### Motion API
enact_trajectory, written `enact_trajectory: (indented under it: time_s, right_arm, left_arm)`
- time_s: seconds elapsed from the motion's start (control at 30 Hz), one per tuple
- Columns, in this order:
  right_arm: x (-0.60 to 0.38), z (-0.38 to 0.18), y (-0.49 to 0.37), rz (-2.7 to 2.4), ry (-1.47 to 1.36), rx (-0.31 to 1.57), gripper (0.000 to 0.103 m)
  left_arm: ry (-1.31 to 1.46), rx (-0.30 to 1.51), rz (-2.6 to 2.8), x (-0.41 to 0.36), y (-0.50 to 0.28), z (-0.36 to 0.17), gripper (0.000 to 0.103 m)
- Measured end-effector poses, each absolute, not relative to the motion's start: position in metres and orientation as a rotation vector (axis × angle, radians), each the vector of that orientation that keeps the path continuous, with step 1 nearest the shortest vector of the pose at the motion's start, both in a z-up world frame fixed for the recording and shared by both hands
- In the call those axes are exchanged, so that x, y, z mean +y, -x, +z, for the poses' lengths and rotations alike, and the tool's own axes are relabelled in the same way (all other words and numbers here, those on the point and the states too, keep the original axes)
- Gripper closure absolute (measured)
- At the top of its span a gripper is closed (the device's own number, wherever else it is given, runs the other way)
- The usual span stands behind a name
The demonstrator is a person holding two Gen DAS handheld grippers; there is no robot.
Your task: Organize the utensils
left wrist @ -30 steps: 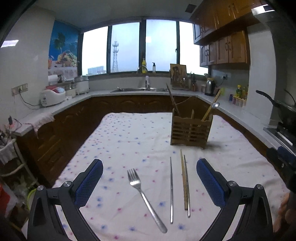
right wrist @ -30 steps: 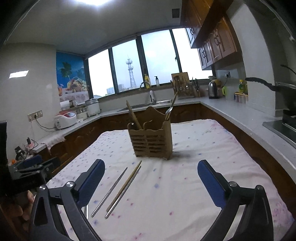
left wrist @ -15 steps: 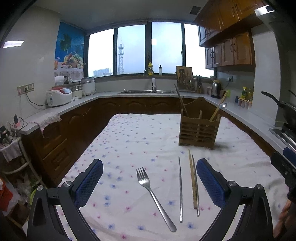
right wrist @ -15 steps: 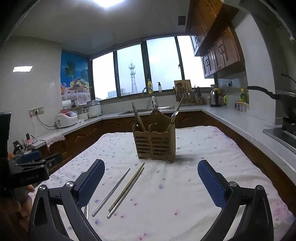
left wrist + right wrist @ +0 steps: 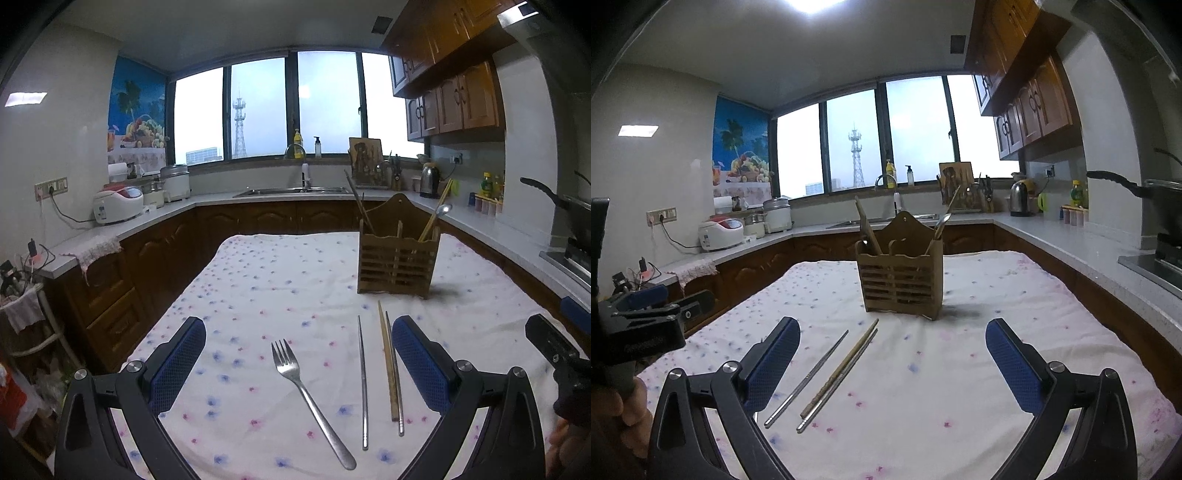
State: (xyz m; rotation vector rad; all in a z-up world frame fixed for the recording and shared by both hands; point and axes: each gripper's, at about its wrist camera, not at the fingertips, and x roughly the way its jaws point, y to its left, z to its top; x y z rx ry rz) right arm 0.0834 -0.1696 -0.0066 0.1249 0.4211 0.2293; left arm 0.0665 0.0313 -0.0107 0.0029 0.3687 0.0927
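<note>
With both grippers gaping and empty, the left gripper (image 5: 298,363) best drops straight onto the fork (image 5: 309,395) lying on the cloth-covered surface (image 5: 266,280), pinching its thin handle mid-length, then carries it to the wooden utensil holder (image 5: 397,262), while the right gripper (image 5: 892,360) waits near 3 chopsticks (image 5: 837,373)

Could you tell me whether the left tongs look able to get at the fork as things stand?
Probably yes. The left tongs are open, and the fork lies flat on the cloth right between their fingers, apart from the chopsticks, with nothing over it.
</note>
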Motion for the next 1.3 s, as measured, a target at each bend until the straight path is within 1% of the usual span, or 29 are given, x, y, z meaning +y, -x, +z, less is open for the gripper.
enact_trajectory:
  time_s: [1.3]
  right_arm:
    - [-0.180, -0.018, -0.086, 0.208, -0.129, 0.454, 0.001]
  left_arm:
    - [-0.021, 0.356, 0.076, 0.022, -0.064, -0.021, 0.001]
